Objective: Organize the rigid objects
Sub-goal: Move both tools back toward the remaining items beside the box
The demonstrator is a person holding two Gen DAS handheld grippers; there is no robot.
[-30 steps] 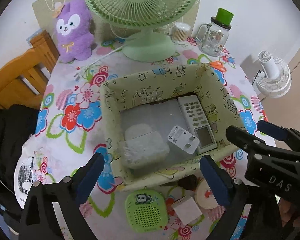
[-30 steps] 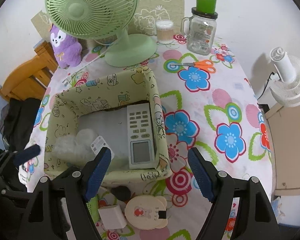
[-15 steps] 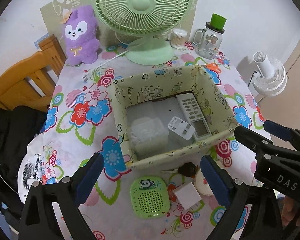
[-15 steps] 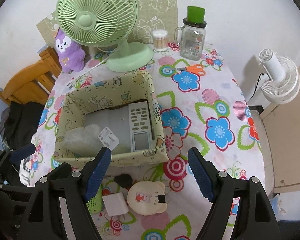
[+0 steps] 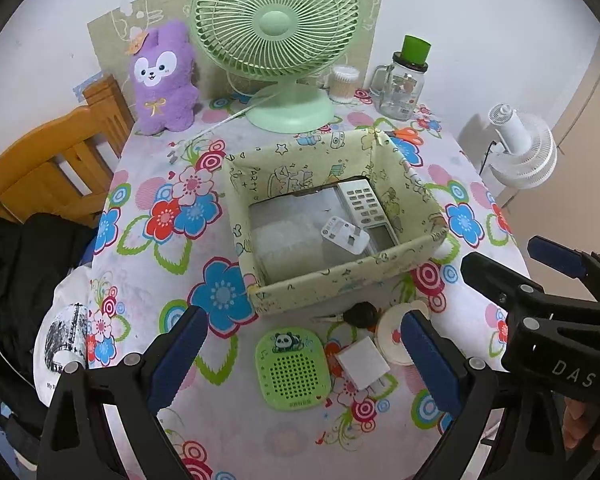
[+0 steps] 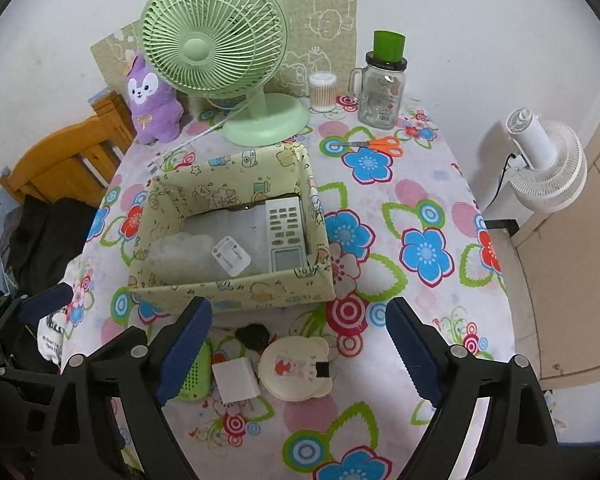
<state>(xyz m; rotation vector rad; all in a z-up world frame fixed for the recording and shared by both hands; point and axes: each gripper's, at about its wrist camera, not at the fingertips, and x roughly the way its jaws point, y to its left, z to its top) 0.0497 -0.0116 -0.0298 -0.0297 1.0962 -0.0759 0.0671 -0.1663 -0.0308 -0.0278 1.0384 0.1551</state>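
A pale green fabric storage box (image 5: 340,276) (image 6: 236,284) sits mid-table. Inside lie a white remote (image 5: 366,210) (image 6: 286,232), a white plug adapter (image 5: 345,236) (image 6: 231,256) and a clear plastic container (image 5: 288,248) (image 6: 180,252). In front of the box lie a green panda device (image 5: 292,368) (image 6: 194,376), a white charger (image 5: 362,366) (image 6: 236,380), a cream bear-shaped item (image 5: 392,338) (image 6: 296,368) and a black key fob (image 5: 362,314) (image 6: 254,334). My left gripper (image 5: 300,360) and right gripper (image 6: 296,344) hover above these, both open and empty.
A green desk fan (image 5: 278,36) (image 6: 216,52), purple plush (image 5: 164,76), cotton swab jar (image 6: 322,90) and glass mug jar (image 6: 382,88) line the table's back. Orange scissors (image 6: 374,145) lie back right. A wooden chair (image 5: 48,160) stands left, a white fan (image 6: 548,164) right.
Both grippers have pulled back and up from the box, so more of the table and the items in front of the box show. Both stay open.
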